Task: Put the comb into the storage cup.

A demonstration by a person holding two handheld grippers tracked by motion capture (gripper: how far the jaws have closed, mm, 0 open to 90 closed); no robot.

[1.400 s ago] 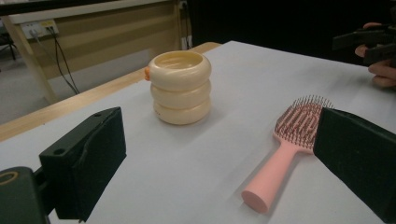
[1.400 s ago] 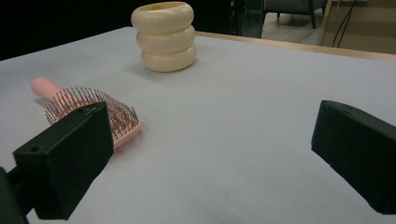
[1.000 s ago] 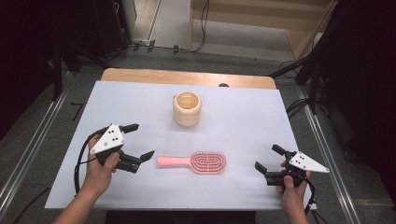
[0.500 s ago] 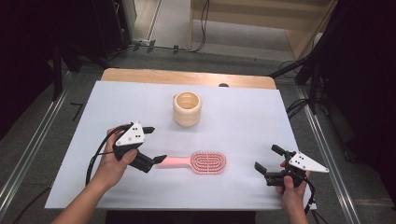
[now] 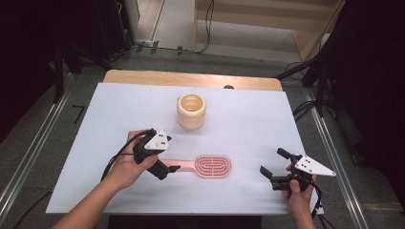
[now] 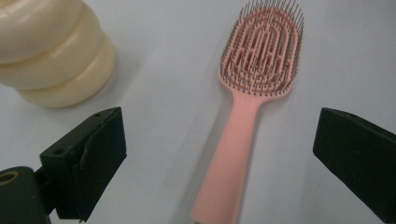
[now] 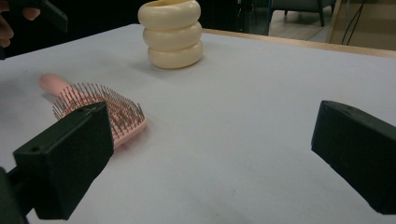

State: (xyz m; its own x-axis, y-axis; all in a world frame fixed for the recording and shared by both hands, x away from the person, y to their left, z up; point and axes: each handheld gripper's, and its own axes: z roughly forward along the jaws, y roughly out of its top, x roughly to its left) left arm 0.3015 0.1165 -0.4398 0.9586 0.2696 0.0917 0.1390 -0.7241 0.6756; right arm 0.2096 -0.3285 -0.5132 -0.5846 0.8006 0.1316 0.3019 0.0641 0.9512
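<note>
White desk (image 5: 248, 124) takes up most of the scene. Cream ribbed cup (image 5: 191, 111) stands upright toward the far middle. Nearer is the pink hairbrush (image 5: 207, 165), lying flat, bristles up, handle pointing left. Left tool (image 5: 160, 164) hangs over the handle end, jaws spread wide on either side of it and not gripping. Right tool (image 5: 273, 168) sits near right, well apart from the brush, also wide open, nothing in it.

The high view looks down from above the table (image 5: 248, 114). Both gripper views sit low and close; they share the pink brush (image 6: 254, 93), with the cream holder (image 7: 172, 33) at 11 o'clock.
</note>
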